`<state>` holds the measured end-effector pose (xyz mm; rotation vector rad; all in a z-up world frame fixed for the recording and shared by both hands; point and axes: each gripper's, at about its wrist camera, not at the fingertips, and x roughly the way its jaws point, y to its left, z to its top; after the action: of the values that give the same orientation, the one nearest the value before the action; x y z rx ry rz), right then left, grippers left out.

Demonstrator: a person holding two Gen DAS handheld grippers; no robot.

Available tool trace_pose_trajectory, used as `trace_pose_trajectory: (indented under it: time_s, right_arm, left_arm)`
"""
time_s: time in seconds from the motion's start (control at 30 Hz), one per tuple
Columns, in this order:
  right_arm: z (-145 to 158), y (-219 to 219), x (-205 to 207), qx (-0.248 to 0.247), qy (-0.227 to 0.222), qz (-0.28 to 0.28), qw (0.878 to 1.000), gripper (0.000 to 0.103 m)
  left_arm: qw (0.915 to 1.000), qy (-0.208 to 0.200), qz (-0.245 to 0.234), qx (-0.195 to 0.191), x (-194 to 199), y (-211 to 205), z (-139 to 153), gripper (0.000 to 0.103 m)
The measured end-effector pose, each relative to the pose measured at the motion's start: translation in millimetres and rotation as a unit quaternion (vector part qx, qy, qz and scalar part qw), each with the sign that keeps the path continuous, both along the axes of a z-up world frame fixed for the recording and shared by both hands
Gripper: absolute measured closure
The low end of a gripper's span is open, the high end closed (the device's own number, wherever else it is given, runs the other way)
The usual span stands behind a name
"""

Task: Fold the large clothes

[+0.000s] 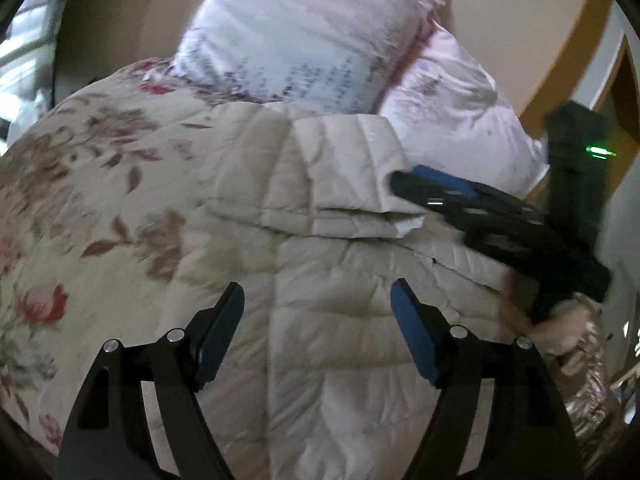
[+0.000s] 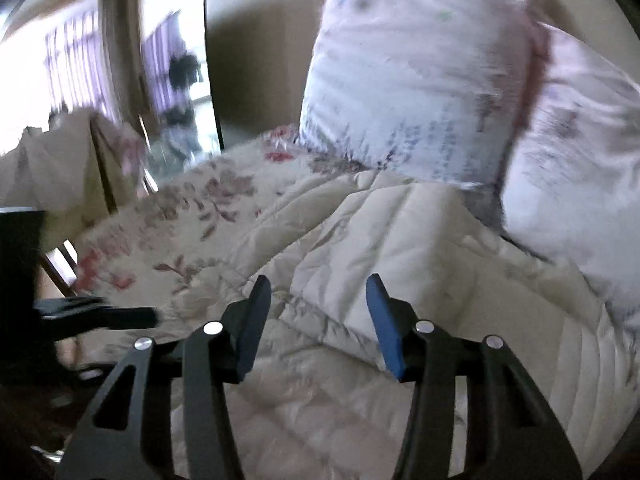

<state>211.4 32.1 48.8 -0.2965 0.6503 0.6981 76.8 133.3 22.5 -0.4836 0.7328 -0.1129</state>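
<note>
Left wrist view: your left gripper (image 1: 316,300) hung wide open, holding nothing, over the cream quilted jacket (image 1: 336,240). The jacket lay on the floral bedspread (image 1: 80,184), just below two pale pillows (image 1: 304,40). Your right gripper (image 2: 319,294) was likewise spread and empty above the jacket. Beyond the bedspread's far edge stood a mirror (image 2: 180,76) and a bright window (image 2: 48,64).

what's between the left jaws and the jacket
Nothing visible. The open left gripper hangs right over the beige quilted jacket on the floral bedspread; the pillows sit behind it.
</note>
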Motion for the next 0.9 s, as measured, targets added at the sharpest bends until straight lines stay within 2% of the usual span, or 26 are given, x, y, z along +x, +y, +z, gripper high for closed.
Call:
trace_pose_trajectory:
  time_s: [0.13,0.2,0.27,0.33,0.4,0.43,0.47,0.57,0.6,0.67,0.77,0.83,0.9]
  right_arm:
    - [-29.0,28.9,21.0,-0.063,0.018,-0.021,0.998,0.052]
    - [-41.2,29.8,26.9,-0.081,0.027,-0.033,0.996,0.047]
    - [-50.7,29.6,27.3,-0.09,0.031,-0.038,0.995,0.035]
    - [-57.9,32.5,24.6,-0.105,0.025,-0.044,0.993,0.034]
    - [-63.4,33.6,23.8,-0.111,0.023,-0.049,0.992,0.036]
    - [-65.6,33.6,25.4,-0.109,0.029,-0.053,0.992,0.051]
    - [-67.0,32.9,27.5,-0.103,0.039,-0.054,0.992,0.069]
    - [-66.4,28.0,35.7,-0.062,0.076,-0.057,0.994,0.091]
    - [-64.7,25.1,37.2,-0.05,0.082,-0.061,0.993,0.095]
    - [-57.6,15.8,38.4,-0.026,0.086,-0.077,0.993,0.097]
    - [-36.3,-13.5,37.7,0.046,0.085,-0.101,0.99,0.097]
    - [-21.3,-38.8,35.6,0.094,0.077,-0.125,0.985,0.097]
    - [-7.7,-73.8,33.5,0.148,0.073,-0.164,0.972,0.097]
  left_arm:
    - [0.9999,-0.001,0.014,-0.004,-13.0,12.5,-2.5,0.028]
    - [0.9999,0.001,0.015,-0.007,-12.0,13.3,-2.9,0.028]
    - [0.9998,0.003,0.015,-0.011,-12.0,14.5,-4.7,0.028]
    - [0.9998,0.007,0.013,-0.014,-10.4,14.2,-6.7,0.028]
    - [0.9998,0.008,0.011,-0.016,-10.2,12.6,-8.1,0.028]
    - [0.9998,0.009,0.01,-0.017,-9.4,11.5,-8.8,0.028]
    - [0.9998,0.009,0.009,-0.017,-9.4,10.6,-9.0,0.028]
    - [0.9998,0.01,0.006,-0.017,-8.1,7.1,-8.6,0.028]
    - [0.9998,0.01,0.005,-0.016,-7.6,5.6,-8.3,0.028]
    - [0.9999,0.008,0.003,-0.012,-7.5,3.0,-7.3,0.028]
    - [1.0,0.005,0.004,0.0,-8.4,-1.1,-5.8,0.028]
    - [1.0,0.003,0.003,0.007,-8.7,-3.7,-5.2,0.027]
    - [0.9999,0.003,0.002,0.011,-8.4,-5.1,-5.8,0.027]
